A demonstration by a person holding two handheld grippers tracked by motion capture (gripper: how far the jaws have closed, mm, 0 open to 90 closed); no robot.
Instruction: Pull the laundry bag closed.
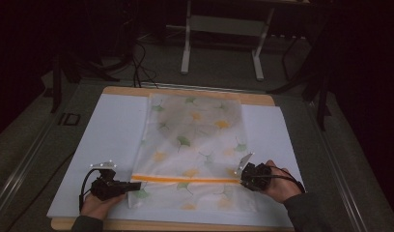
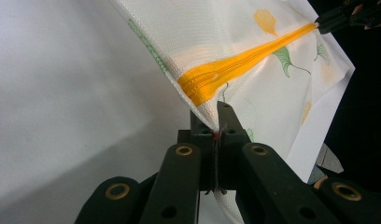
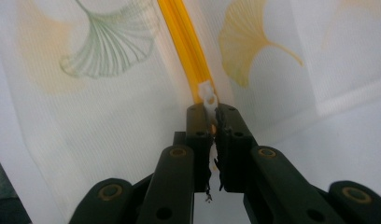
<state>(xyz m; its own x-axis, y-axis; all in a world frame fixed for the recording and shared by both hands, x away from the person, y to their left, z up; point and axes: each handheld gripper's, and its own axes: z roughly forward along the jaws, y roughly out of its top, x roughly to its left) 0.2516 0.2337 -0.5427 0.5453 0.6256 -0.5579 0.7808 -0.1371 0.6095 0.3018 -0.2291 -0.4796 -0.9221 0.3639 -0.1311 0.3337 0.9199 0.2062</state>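
Jaws of the left gripper (image 2: 215, 122) clamp the mesh bag's (image 1: 195, 145) corner beside its orange zipper (image 1: 185, 179); right gripper (image 3: 212, 122) jaws pinch the white zipper pull (image 3: 207, 95).

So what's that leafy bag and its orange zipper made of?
The white bag printed with green and yellow ginkgo leaves looks like thin mesh fabric, probably synthetic: a fine woven grid shows up close, and it looks see-through. The orange zipper seems to be matte fabric tape with fine plastic teeth. Its small white pull tab, pinched in the right tongs, looks like plastic.
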